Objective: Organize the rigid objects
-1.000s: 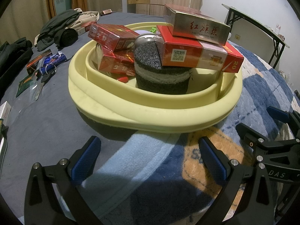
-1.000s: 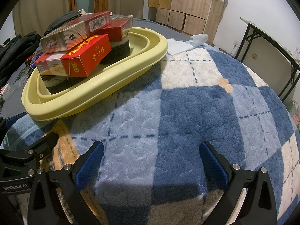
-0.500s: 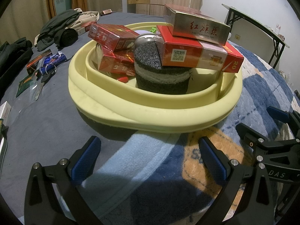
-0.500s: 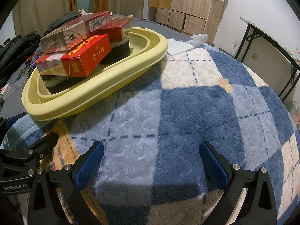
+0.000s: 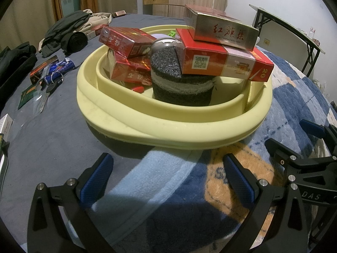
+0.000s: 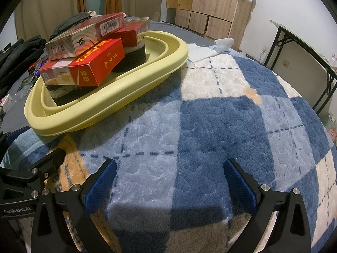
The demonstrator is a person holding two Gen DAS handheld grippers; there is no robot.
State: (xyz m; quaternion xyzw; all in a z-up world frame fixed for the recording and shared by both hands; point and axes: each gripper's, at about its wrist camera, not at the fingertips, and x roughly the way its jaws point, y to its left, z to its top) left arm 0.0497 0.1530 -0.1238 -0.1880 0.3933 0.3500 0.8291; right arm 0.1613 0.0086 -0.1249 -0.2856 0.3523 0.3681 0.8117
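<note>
A pale yellow basin (image 5: 172, 130) (image 6: 118, 97) rests on the bed and holds a dark grey cylinder (image 5: 181, 84). On the cylinder lies a long red carton (image 5: 223, 61) (image 6: 88, 65), with a silver-red carton (image 5: 223, 29) (image 6: 84, 35) on top. Two small red packs (image 5: 126, 40) are stacked at the basin's left. My left gripper (image 5: 168, 175) stands open just in front of the basin, with nothing between its fingers. My right gripper (image 6: 169, 179) is open over the checked blanket, to the right of the basin.
Keys (image 5: 50, 84), small packs (image 5: 42, 71) and dark clothes (image 5: 69, 31) lie on the grey sheet at left. A blue-and-white checked blanket (image 6: 231, 116) covers the right. A folding table (image 6: 305, 48) and wooden cabinets (image 6: 206, 4) stand behind.
</note>
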